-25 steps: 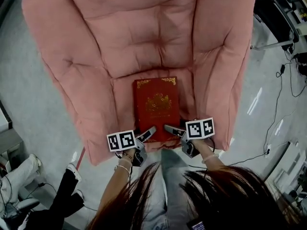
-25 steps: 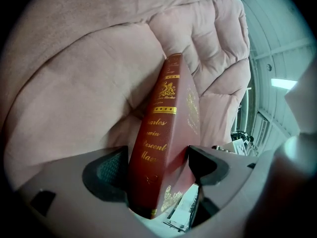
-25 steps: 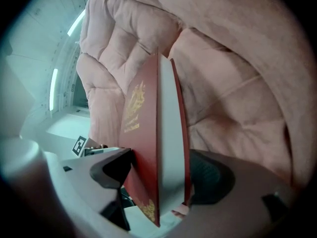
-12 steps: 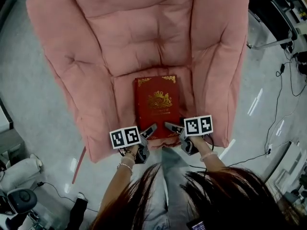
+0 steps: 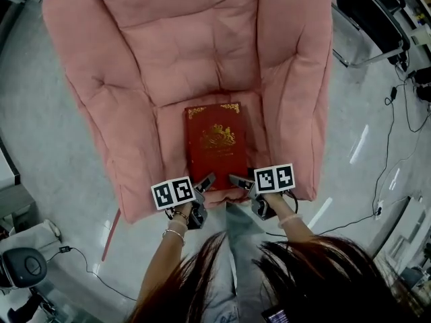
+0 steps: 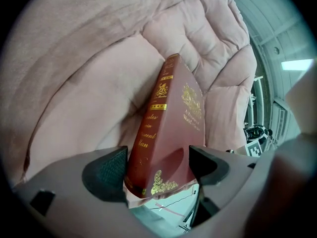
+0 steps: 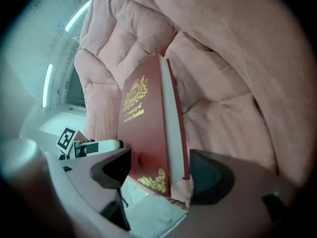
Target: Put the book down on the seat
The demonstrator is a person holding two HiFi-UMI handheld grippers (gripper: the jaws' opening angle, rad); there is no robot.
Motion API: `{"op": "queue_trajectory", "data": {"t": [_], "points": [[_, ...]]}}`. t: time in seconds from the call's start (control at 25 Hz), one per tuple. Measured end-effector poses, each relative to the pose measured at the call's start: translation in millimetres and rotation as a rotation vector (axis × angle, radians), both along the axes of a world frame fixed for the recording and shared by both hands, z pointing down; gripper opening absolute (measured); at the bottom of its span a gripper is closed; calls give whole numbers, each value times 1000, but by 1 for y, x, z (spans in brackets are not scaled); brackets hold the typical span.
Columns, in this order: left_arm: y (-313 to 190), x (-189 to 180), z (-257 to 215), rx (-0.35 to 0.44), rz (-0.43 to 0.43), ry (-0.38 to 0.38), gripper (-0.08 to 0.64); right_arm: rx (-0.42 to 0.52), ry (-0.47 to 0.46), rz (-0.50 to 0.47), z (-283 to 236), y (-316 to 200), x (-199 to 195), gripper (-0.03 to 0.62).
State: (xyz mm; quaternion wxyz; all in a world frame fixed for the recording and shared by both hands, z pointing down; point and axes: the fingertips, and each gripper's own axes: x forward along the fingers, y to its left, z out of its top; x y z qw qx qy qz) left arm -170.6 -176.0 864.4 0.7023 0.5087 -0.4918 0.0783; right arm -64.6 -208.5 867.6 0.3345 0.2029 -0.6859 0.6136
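A thick red book (image 5: 217,143) with gold ornament lies flat on the seat (image 5: 172,136) of a pink padded armchair, its near edge at the seat's front lip. My left gripper (image 5: 204,182) holds the book's near left corner. In the left gripper view the book (image 6: 168,123) fills the gap of the left gripper (image 6: 157,165), spine towards the left pad. My right gripper (image 5: 237,180) holds the near right corner. The right gripper view shows the book (image 7: 146,128) with cover and page edge between the pads of the right gripper (image 7: 161,170).
The armchair's padded arms (image 5: 296,79) rise on both sides of the seat, with the backrest (image 5: 195,39) beyond. Grey floor surrounds it, with cables (image 5: 397,99) at the right, a black chair (image 5: 370,12) at the top right and a wheeled base (image 5: 23,268) at the lower left.
The book and both grippers have shifted slightly forward on the seat, still gripped at the near corners. The person's leg at the lower left has left the view.
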Motion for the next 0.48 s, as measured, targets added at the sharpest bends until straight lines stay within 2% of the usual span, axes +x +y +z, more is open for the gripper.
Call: {"op": "queue_trajectory", "data": {"t": [0.28, 0.48], "points": [[19, 4, -9, -6, -9, 5, 373, 17, 2, -3, -8, 14, 14, 354], [40, 7, -11, -25, -81, 37, 373, 38, 24, -4, -12, 21, 27, 354]]}}
